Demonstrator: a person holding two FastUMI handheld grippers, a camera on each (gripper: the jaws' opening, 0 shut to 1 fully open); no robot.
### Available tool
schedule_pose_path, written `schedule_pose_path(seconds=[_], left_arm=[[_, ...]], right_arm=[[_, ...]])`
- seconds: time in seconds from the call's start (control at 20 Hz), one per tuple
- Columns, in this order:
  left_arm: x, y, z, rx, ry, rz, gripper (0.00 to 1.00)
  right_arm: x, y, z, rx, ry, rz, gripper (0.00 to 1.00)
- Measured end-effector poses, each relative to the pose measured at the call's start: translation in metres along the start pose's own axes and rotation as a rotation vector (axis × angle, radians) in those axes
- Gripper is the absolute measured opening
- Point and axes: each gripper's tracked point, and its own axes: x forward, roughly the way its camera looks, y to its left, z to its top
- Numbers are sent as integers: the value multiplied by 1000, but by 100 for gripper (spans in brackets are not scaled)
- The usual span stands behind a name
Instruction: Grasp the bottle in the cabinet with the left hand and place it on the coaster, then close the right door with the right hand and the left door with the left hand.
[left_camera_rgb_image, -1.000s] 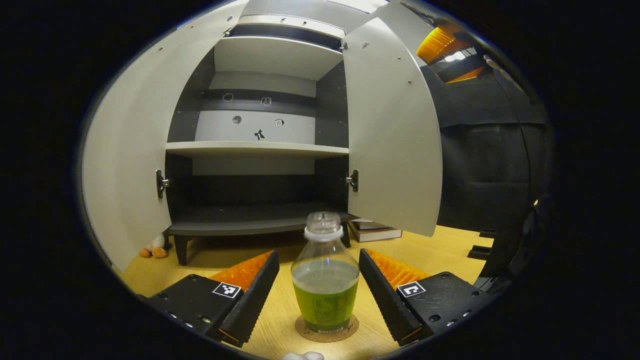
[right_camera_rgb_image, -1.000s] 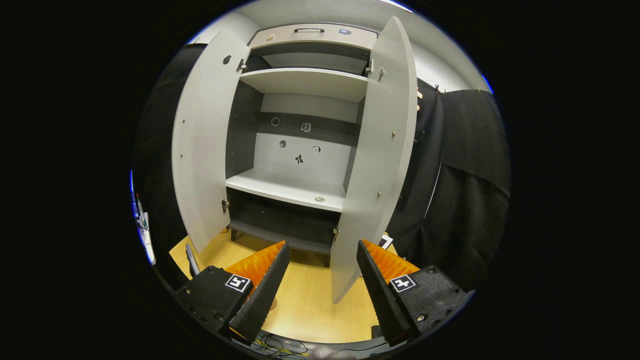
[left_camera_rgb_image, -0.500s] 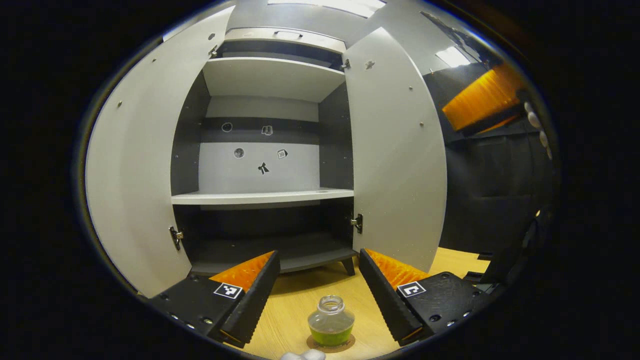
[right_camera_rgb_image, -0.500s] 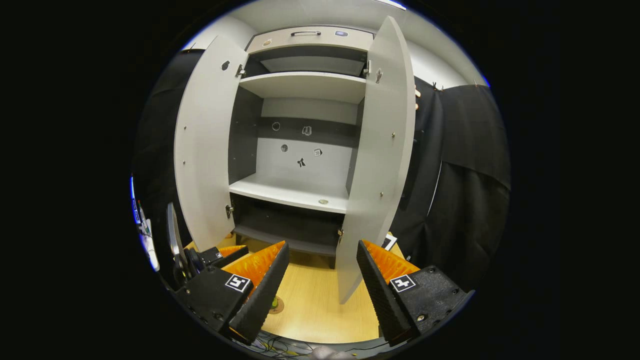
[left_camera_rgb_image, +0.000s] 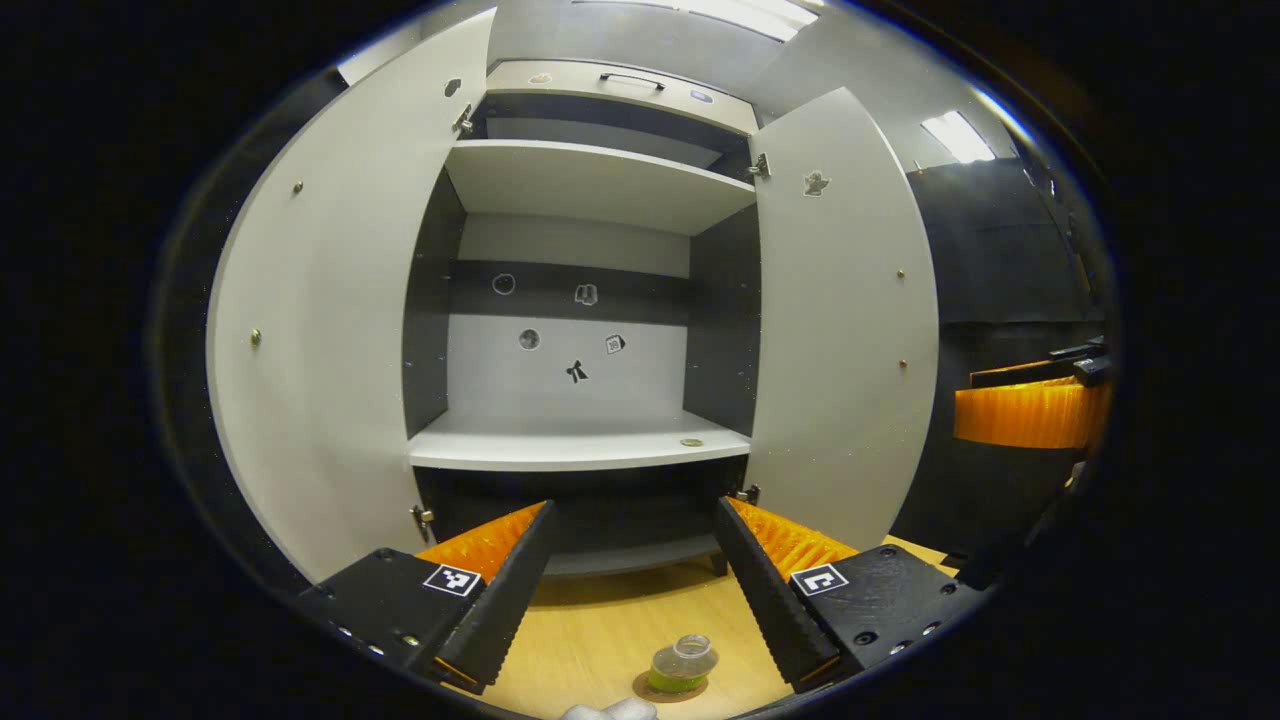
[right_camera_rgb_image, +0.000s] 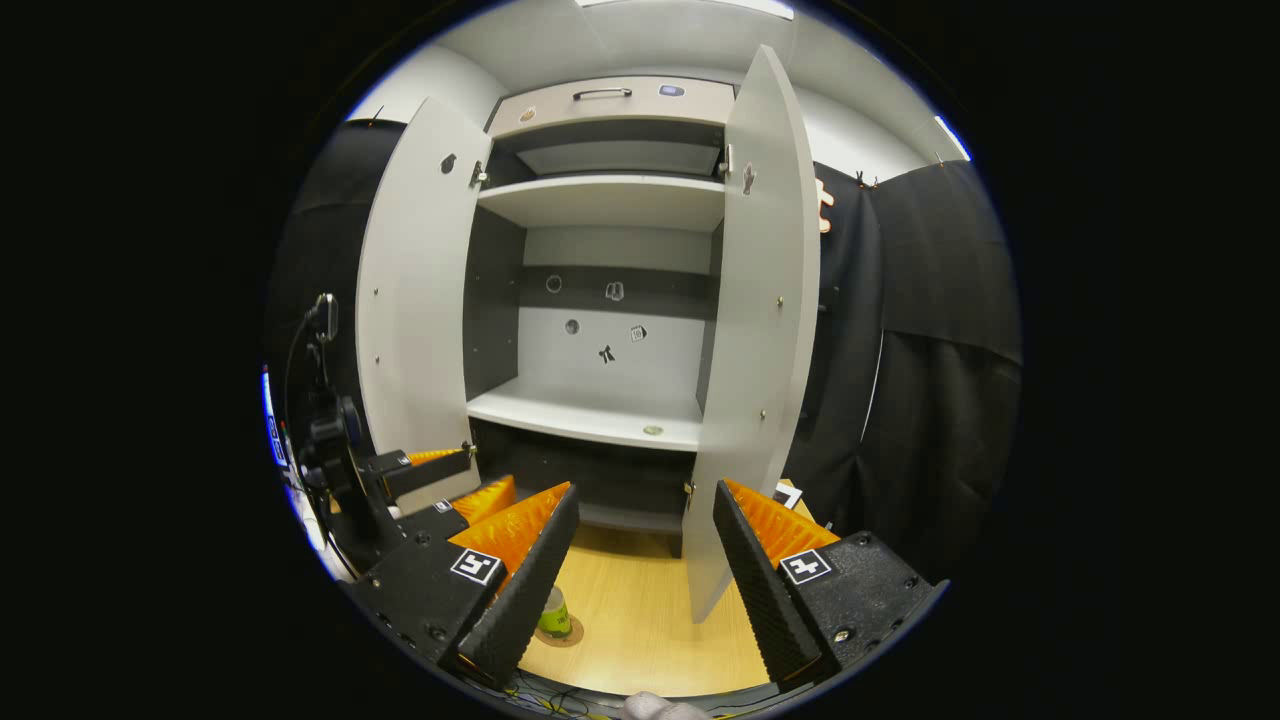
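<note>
The clear bottle (left_camera_rgb_image: 680, 662) with green liquid stands upright on a round coaster (left_camera_rgb_image: 645, 690) on the wooden surface, low in the left gripper view. My left gripper (left_camera_rgb_image: 630, 590) hangs open well above and behind it, holding nothing. The grey cabinet has both doors swung out: left door (left_camera_rgb_image: 310, 350), right door (left_camera_rgb_image: 845, 330). In the right gripper view my right gripper (right_camera_rgb_image: 640, 580) is open and empty, facing the right door's (right_camera_rgb_image: 755, 350) edge. The bottle (right_camera_rgb_image: 553, 612) peeks out beside its left finger, and the left gripper (right_camera_rgb_image: 440, 475) is at the left.
A small round object (left_camera_rgb_image: 691, 442) lies on the cabinet's middle shelf (left_camera_rgb_image: 580, 455). The other gripper (left_camera_rgb_image: 1030, 410) juts in at the far right of the left gripper view. Cables (right_camera_rgb_image: 560, 695) lie at the near table edge. Black cloth hangs right of the cabinet.
My left gripper has risen and drawn back from the bottle, which stays on the coaster and now looks small and low. The right gripper has shifted only slightly.
</note>
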Motion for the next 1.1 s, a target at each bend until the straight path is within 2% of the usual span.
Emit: schedule_pose_path(seconds=[0.05, 0.1, 0.4, 0.65, 0.8, 0.9, 1.1], left_arm=[[-3, 8, 6, 3, 4, 21, 100], [-9, 16, 11, 0, 16, 41, 96], [-47, 57, 46, 53, 0, 159, 96], [-81, 77, 48, 94, 6, 260, 96], [-89, 74, 46, 84, 17, 276, 96], [-88, 73, 48, 81, 15, 277, 96], [-84, 59, 55, 52, 6, 275, 96]], right_arm=[[0, 0, 4, 6, -13, 3, 83], [2, 0, 8, 11, -27, 2, 83], [8, -7, 22, 46, -75, 2, 83], [18, -19, 20, 57, -69, -5, 83], [19, -27, 25, 61, -72, -2, 83], [17, -43, 29, 46, -81, -28, 83], [5, -103, 43, 41, -112, -100, 83]])
